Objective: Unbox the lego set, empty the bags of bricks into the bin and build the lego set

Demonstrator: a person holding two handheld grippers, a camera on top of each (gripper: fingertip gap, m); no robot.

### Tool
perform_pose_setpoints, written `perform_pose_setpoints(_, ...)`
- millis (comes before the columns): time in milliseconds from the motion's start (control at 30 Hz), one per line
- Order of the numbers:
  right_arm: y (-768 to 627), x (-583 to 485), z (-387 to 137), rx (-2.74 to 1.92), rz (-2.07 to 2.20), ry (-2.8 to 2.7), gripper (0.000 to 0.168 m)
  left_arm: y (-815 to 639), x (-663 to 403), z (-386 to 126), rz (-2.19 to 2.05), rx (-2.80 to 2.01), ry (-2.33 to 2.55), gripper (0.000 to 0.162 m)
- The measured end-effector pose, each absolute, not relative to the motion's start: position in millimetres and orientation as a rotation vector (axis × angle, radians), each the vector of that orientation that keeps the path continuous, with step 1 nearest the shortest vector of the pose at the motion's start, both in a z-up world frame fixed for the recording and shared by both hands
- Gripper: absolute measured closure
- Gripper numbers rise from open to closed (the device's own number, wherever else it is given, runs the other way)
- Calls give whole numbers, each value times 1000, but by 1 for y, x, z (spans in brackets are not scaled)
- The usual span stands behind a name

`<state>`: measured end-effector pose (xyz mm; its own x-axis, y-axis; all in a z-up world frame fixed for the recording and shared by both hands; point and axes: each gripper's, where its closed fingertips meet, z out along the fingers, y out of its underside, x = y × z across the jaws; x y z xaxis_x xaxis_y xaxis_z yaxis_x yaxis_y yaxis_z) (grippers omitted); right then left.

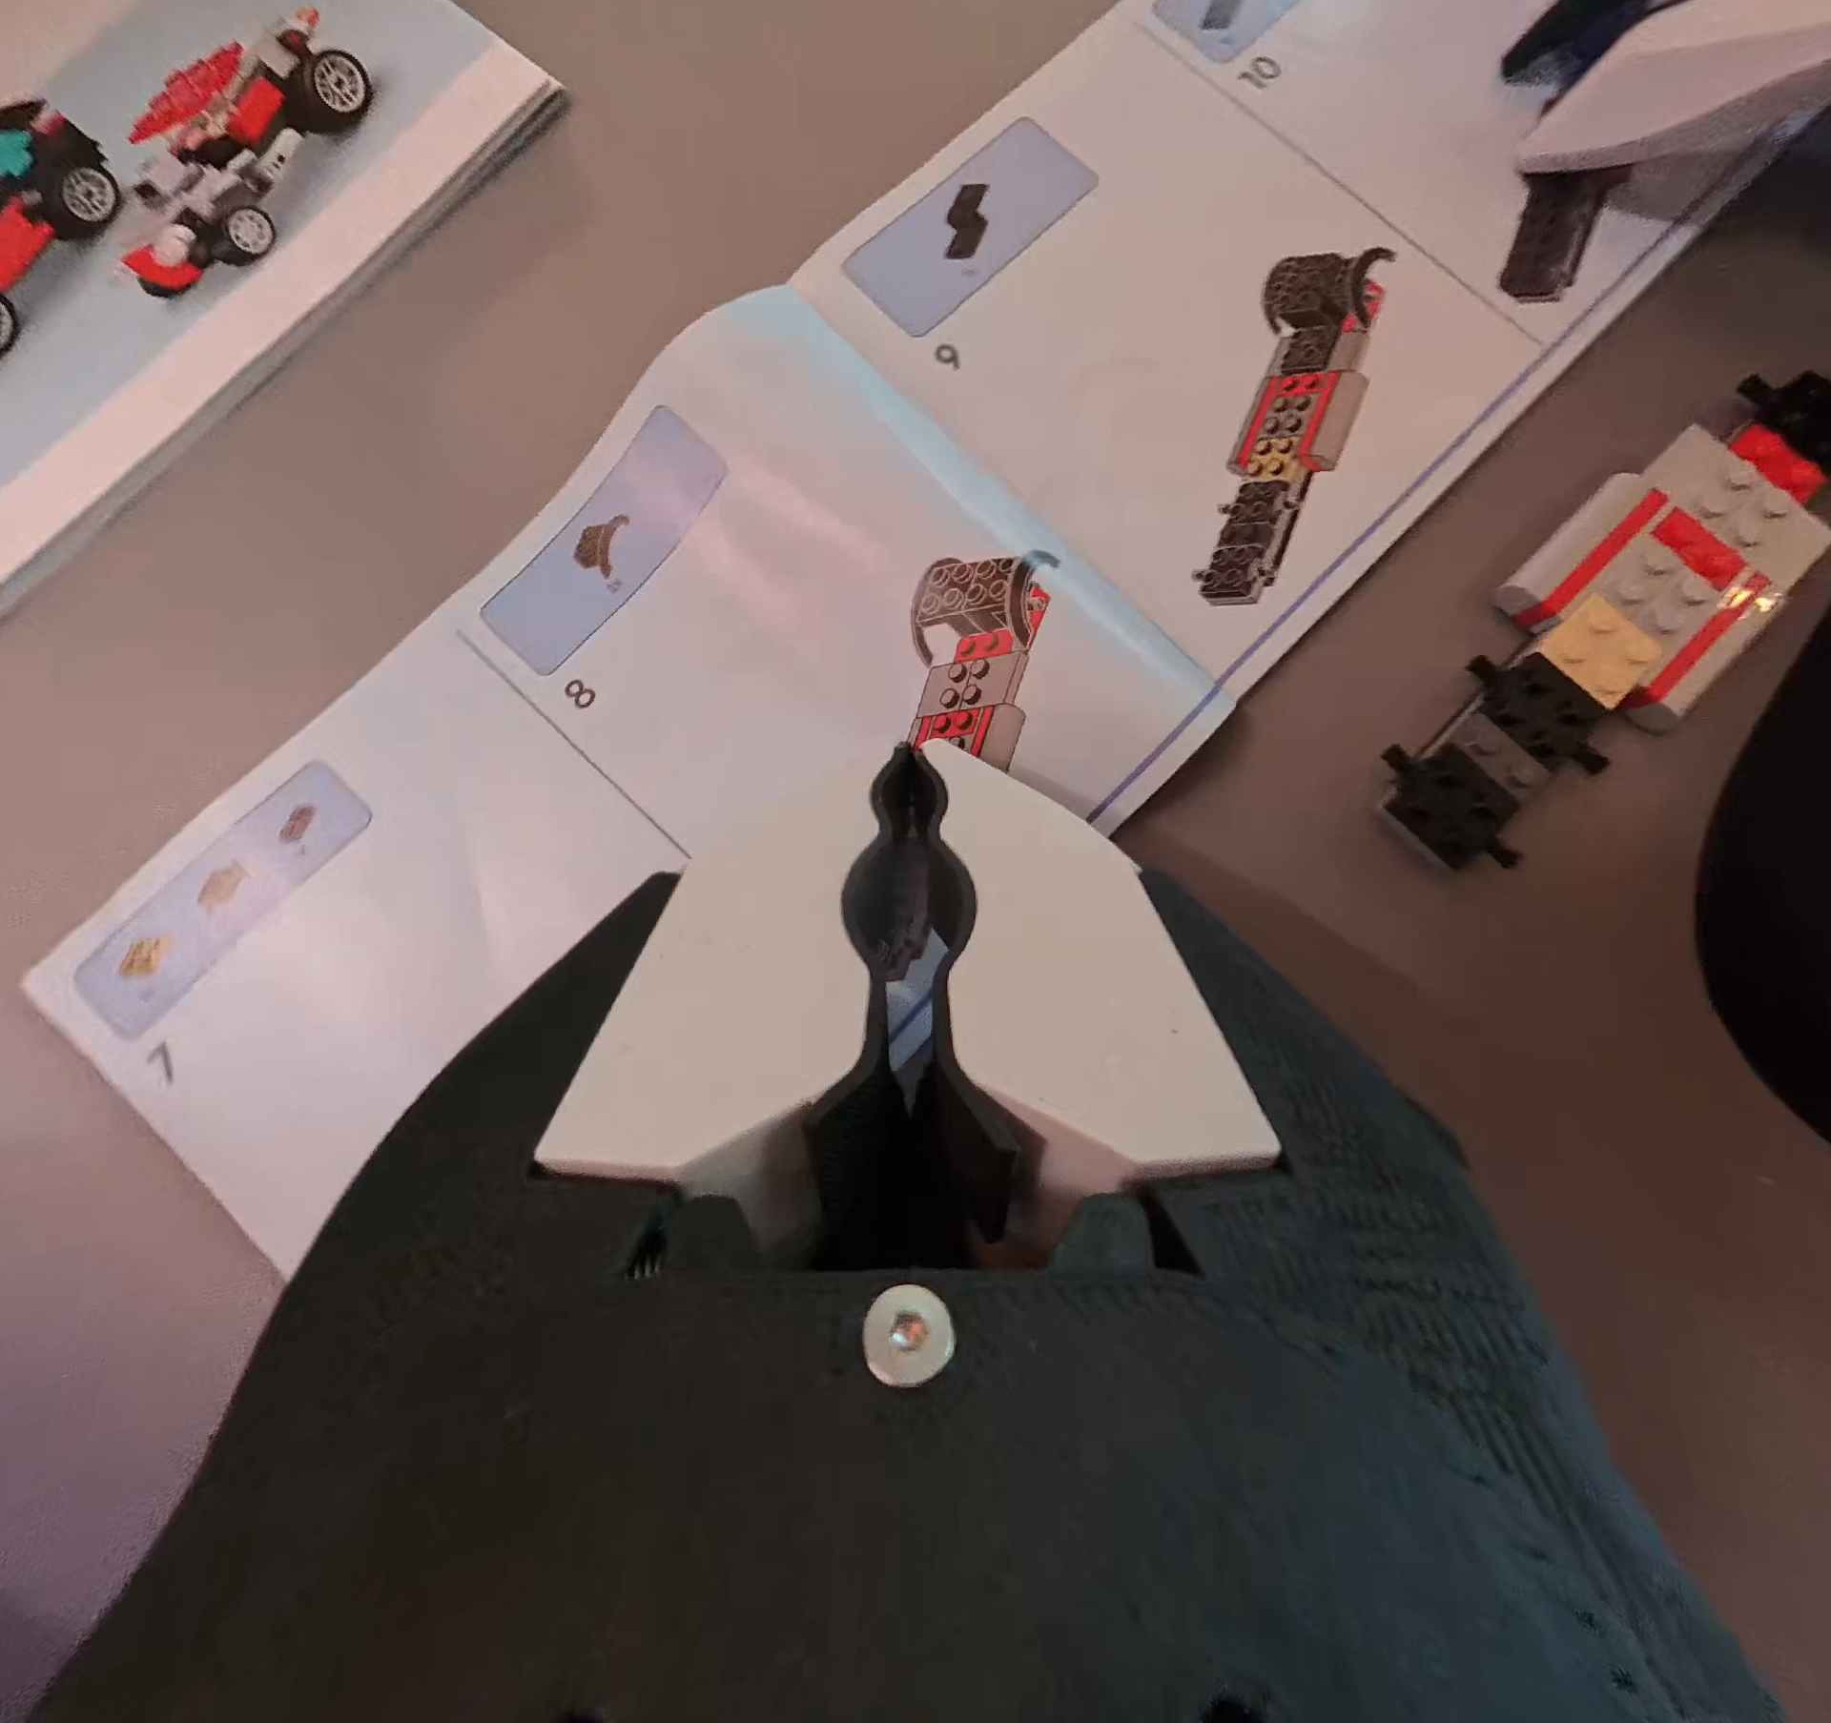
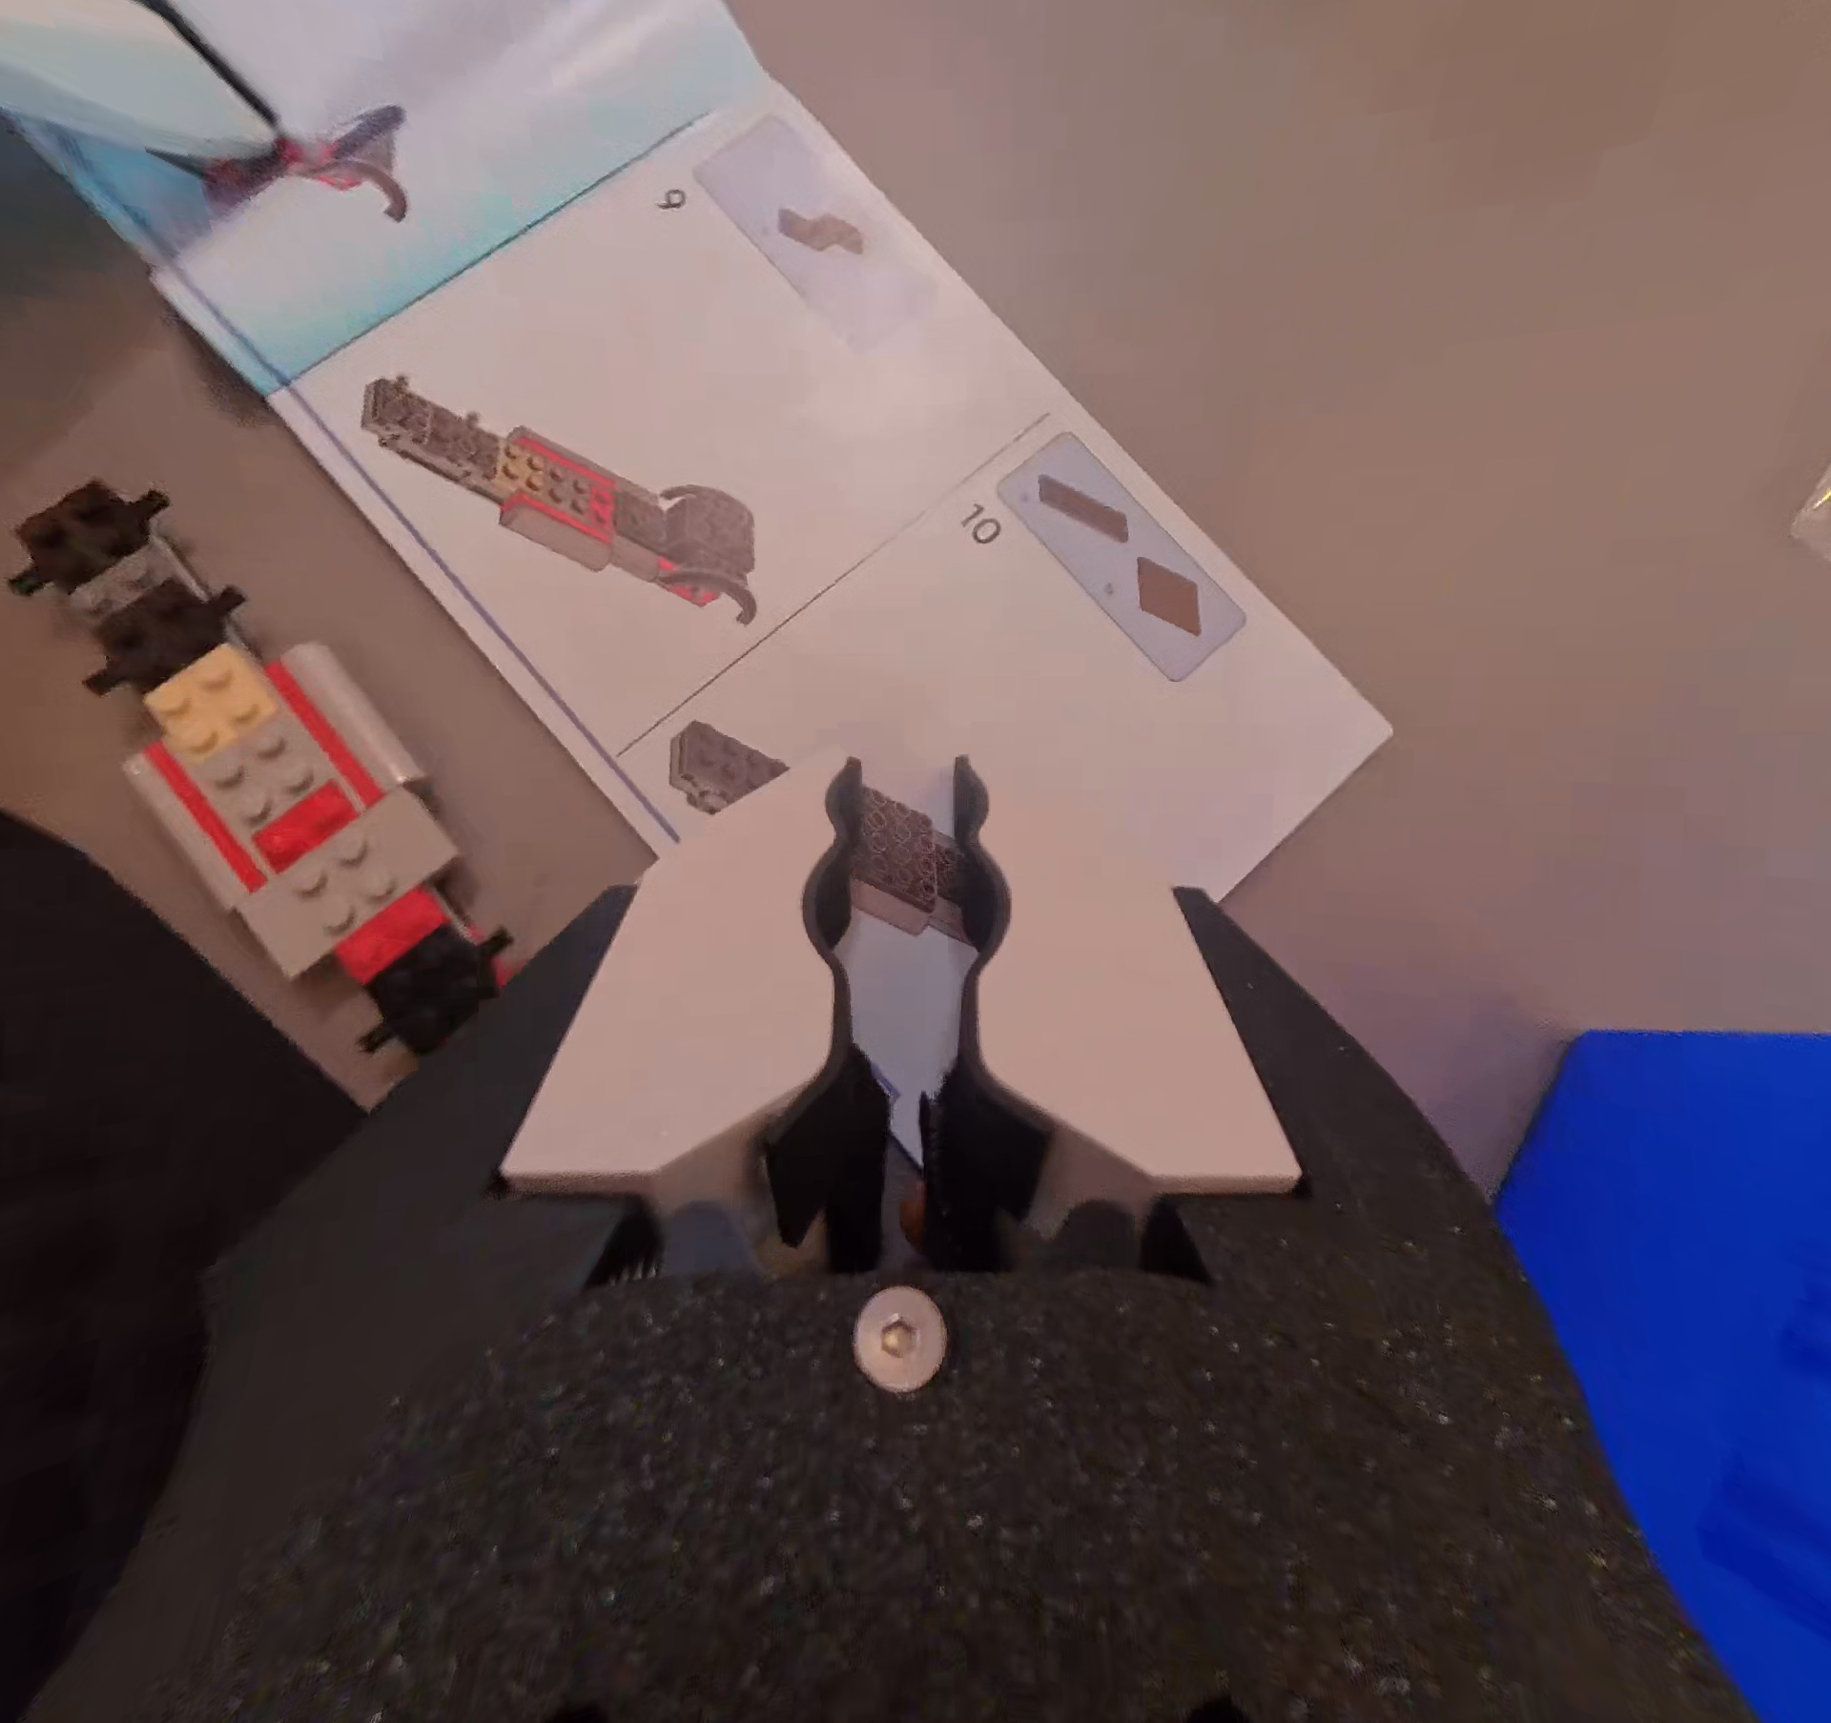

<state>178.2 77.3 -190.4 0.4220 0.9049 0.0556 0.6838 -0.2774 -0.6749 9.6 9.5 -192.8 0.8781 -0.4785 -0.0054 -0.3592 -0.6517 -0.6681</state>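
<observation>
A partly built lego model of grey, red, tan and black bricks lies on the brown table, right of the open instruction booklet. My left gripper hovers over the booklet's lower pages, its tips closed, with a small dark piece filling the hollow between the pads. My right gripper is slightly open and empty over the booklet; only a printed picture shows through its gap. The model lies to its left. Each gripper shows in the other's view: the right one, the left one.
A second, closed booklet lies at the far left. A blue bin stands at the right gripper's right. A clear bag's corner shows at the right edge. A dark rounded shape sits just beyond the model. There is about 20 centimeters between the tips of the two grippers.
</observation>
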Motion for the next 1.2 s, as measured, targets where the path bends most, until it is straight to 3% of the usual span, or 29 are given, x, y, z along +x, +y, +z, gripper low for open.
perform_pose_setpoints(67, 76, 170, -181, -1990, 458, -1325, 148, 7, 10, -193, -242, -2358, 589, 161)
perform_pose_setpoints(167, 48, 157, -112, -1696, 689, -1222, 143, 6, 12, -192, -280, -2343, 569, 159)
perform_pose_setpoints(233, 25, 174, -48, -1464, 773, -1134, 130, 14, 16, -176, -279, -2180, 559, 159)
perform_pose_setpoints(367, 16, 281, 51, -1168, 567, -877, 93, 26, 5, -88, -143, -1556, 451, 156)
perform_pose_setpoints(433, 27, 353, 71, -1165, 358, -734, 69, 24, -4, -65, -99, -1415, 421, 134)
perform_pose_setpoints(500, 37, 415, 75, -1196, 214, -593, 46, 22, -6, -57, -106, -1330, 425, 92)
perform_pose_setpoints(567, 43, 452, 66, -1229, 166, -507, 35, 24, -10, -57, -121, -1314, 398, 48)
perform_pose_setpoints(633, 46, 466, 49, -1252, 169, -502, 37, 24, -13, -57, -141, -1313, 382, 34)
perform_pose_setpoints(733, 50, 463, 24, -1295, 217, -565, 56, 20, -18, -50, -135, -1254, 366, 45)
perform_pose_setpoints(767, 47, 456, 15, -1293, 238, -645, 85, 17, -18, -48, -129, -1235, 382, 61)
perform_pose_setpoints(800, 38, 444, 5, -1272, 265, -791, 151, 14, -17, -48, -121, -1231, 413, 96)
perform_pose_setpoints(833, 32, 436, 0, -1238, 267, -878, 168, 13, -18, -49, -115, -1252, 423, 161)
perform_pose_setpoints(967, 35, 425, -21, -1301, 310, -1007, 168, 18, -11, -50, -269, -1316, 383, 162)
perform_pose_setpoints(1033, 42, 423, -30, -1328, 297, -1037, 156, 22, -8, -50, -260, -1327, 388, 161)
perform_pose_setpoints(1067, 46, 425, -30, -1323, 261, -1019, 136, 26, -7, -51, -227, -1336, 400, 150)
perform_pose_setpoints(1100, 51, 428, -28, -1314, 222, -990, 119, 29, -6, -53, -190, -1350, 403, 128)
perform_pose_setpoints(1133, 53, 432, -27, -1307, 201, -965, 116, 33, -4, -55, -170, -1370, 407, 110)
perform_pose_setpoints(1167, 52, 433, -26, -1297, 205, -955, 123, 37, -2, -57, -170, -1391, 410, 96)
perform_pose_setpoints(1200, 46, 433, -27, -1278, 232, -982, 159, 39, 1, -59, -179, -1407, 411, 85)
